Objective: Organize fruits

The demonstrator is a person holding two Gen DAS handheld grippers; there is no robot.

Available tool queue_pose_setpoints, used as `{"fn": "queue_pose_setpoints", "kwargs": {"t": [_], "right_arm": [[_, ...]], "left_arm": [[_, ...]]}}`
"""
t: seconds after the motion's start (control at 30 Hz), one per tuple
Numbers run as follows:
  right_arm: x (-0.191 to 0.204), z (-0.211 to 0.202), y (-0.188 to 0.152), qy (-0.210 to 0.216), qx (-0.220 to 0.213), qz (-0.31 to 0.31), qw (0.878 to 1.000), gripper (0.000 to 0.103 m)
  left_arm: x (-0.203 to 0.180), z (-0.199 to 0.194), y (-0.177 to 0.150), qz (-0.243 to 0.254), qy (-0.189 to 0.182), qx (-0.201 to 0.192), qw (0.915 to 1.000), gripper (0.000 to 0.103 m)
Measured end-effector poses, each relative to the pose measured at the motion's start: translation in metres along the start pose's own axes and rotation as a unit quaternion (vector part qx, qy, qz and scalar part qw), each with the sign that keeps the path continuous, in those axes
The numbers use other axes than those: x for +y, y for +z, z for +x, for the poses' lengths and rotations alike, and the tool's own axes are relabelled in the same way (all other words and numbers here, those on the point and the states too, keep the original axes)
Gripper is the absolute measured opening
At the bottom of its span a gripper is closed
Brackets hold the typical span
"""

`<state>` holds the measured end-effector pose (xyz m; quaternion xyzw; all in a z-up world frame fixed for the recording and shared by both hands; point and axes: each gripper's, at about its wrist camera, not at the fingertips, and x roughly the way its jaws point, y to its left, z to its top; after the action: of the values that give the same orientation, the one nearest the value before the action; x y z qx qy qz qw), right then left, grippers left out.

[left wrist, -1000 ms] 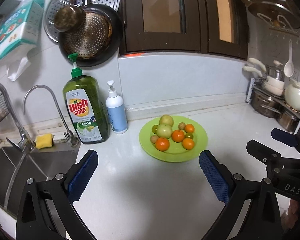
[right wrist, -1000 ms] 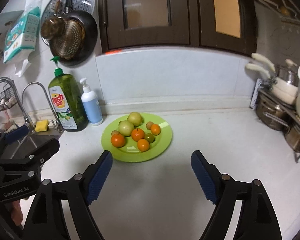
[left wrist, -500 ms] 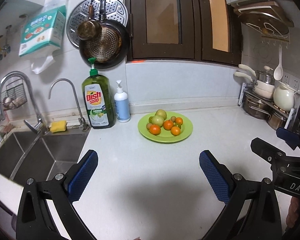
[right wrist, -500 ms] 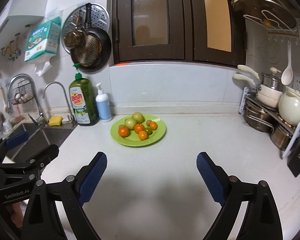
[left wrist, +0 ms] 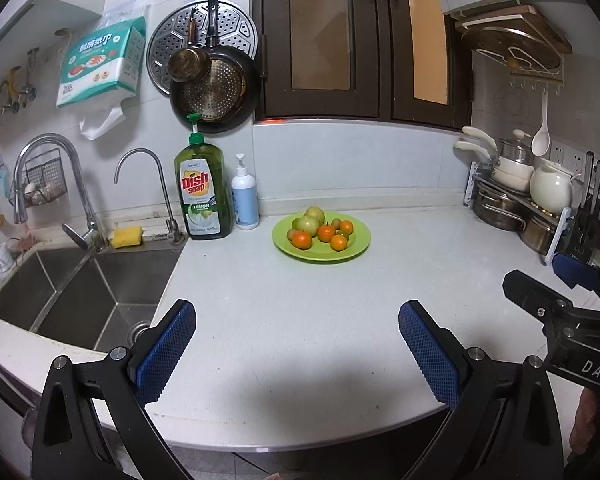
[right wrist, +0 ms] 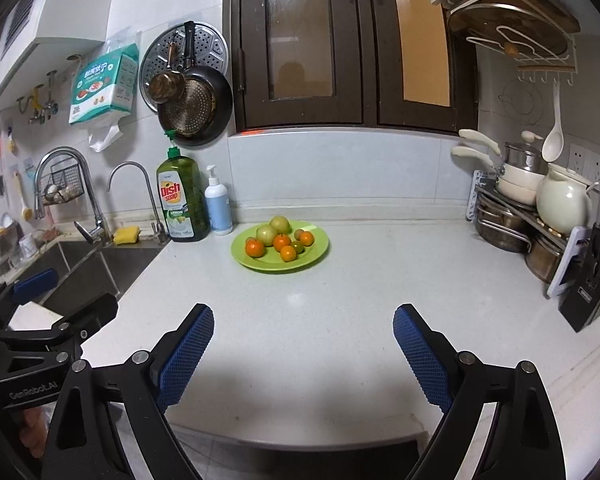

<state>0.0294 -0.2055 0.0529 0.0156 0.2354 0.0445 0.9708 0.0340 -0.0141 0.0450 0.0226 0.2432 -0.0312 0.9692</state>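
Fruits are what this moment is about, yet nothing near the cameras touches them. Closest in, the left gripper (left wrist: 296,344) stands wide with only bare counter (left wrist: 308,320) between its blue pads, and the right gripper (right wrist: 303,344) is just as wide and just as empty; its jaws have just been opening further, with nothing between them. Both grippers have drawn back from the plate over the last second: in the earlier views the plate filled the middle of the frame close beyond the fingertips, and now it sits small and well apart from them, with the counter's front edge showing below the fingers. To the left the sink (left wrist: 80,292) has come fully into view. Farther back, the green plate (left wrist: 356,246) rests on the counter near the back wall, just beside the white pump bottle (left wrist: 244,200) and the dish soap bottle (left wrist: 202,196). On it lie the fruits (left wrist: 320,228): 2 pale green ones at the back, 4 orange ones in front, and a few small dull ones whose count I cannot tell. They appear unmoved from the earlier views. My judgement is that the fruit is gathered on 1 plate, both tools are free, and the retreat suits a finished task rather than a fresh pick.
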Motion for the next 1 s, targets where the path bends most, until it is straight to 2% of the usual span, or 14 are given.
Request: {"fn": "queue_pose_setpoints", "kwargs": {"t": [0.43, 1.0], "right_arm": [[-0.004, -0.016, -0.007, 0.007, -0.009, -0.009, 1.000, 0.092], [-0.009, -0.027, -0.010, 0.010, -0.018, -0.010, 1.000, 0.092]], "left_arm": [[-0.006, -0.022, -0.007, -0.007, 0.009, -0.009, 0.9999, 0.103], [-0.012, -0.031, -0.008, -0.004, 0.012, -0.017, 0.9998, 0.103]]}}
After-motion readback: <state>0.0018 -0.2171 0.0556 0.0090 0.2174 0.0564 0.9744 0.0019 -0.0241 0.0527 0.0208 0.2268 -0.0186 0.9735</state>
